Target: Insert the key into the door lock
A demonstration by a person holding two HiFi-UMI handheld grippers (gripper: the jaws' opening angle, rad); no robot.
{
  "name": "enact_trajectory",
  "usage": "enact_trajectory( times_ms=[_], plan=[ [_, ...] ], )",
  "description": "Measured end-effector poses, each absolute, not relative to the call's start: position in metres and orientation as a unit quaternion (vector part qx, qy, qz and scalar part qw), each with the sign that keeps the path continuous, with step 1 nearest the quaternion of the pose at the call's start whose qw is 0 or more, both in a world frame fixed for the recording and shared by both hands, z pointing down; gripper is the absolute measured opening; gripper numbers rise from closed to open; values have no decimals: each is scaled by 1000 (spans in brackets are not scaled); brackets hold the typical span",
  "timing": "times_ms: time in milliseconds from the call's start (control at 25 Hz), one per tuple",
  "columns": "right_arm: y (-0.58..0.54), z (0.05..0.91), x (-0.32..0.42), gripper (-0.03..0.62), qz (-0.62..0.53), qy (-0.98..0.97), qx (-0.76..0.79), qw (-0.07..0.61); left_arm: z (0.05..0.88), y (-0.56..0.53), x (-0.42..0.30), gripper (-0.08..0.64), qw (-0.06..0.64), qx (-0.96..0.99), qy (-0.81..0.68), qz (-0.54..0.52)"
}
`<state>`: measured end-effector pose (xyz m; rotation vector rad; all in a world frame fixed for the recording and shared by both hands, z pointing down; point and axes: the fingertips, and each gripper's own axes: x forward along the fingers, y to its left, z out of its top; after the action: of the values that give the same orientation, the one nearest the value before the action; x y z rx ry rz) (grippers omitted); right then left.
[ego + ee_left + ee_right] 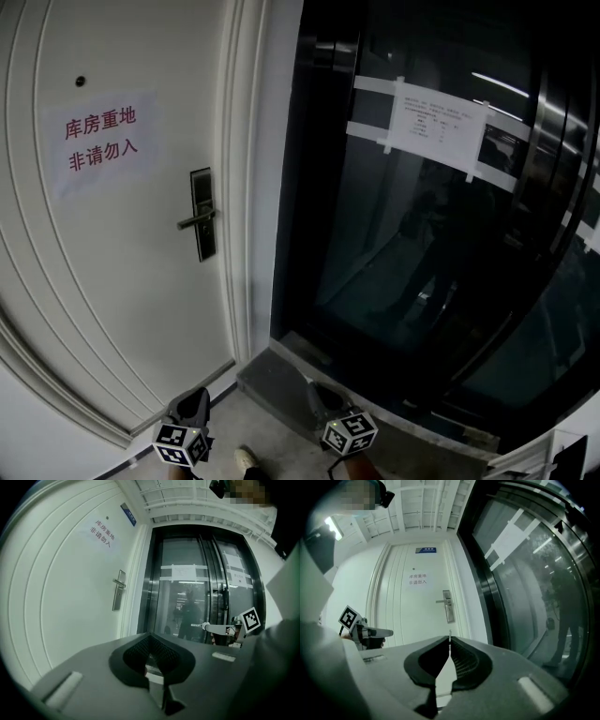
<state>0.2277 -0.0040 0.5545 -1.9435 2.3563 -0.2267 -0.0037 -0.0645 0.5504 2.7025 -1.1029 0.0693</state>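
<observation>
Both grippers sit at the bottom edge of the head view, left gripper left of centre and right gripper beside it, both well apart from the door. The right jaws are pinching the key, with just a thin tip poking out. In the right gripper view the lock shows straight above that tip. The left jaws look pressed together with nothing in them. Dark glass fills the right side.
</observation>
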Motion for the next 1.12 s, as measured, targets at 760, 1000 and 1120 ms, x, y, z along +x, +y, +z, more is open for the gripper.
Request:
enact_trajectory(
  times_ms=[760, 1000, 1120],
  plan=[
    [-220, 533, 216, 11, -59, 786, -615, 40, 538, -263, -6, 3, 93, 917, -387, 12],
    [-261, 528, 199, 11, -54, 799, -598, 37, 538, -291, -21, 3, 99, 911, -399, 15],
    [-275, 531, 197, 11, -55, 804, -591, 31, 545, -301, -33, 3, 87, 903, -420, 23]
  ],
)
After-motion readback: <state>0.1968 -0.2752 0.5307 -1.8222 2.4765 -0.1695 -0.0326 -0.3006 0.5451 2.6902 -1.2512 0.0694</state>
